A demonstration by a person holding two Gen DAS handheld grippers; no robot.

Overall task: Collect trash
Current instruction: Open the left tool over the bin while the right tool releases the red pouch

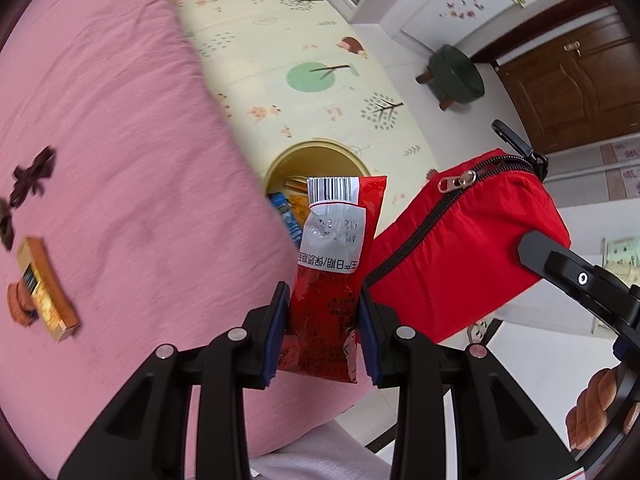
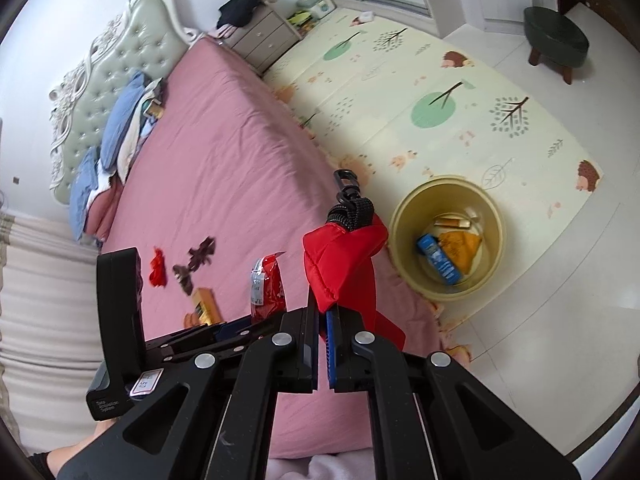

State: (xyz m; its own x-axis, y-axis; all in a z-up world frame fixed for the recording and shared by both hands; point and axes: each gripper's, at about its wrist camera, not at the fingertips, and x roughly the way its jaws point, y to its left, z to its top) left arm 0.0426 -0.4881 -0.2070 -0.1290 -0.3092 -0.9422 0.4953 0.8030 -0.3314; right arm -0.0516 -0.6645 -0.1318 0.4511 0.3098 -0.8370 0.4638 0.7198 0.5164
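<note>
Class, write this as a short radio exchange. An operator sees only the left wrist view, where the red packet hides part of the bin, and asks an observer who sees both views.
Operator: My left gripper holds the red packet, which blocks the bin. What is inside?
Observer: A blue packet and an orange packet lie on its floor.
Operator: Is the right gripper really gripping the red pouch?
Observer: Yes, its jaws are shut on a fold at the pouch's lower end.
</note>
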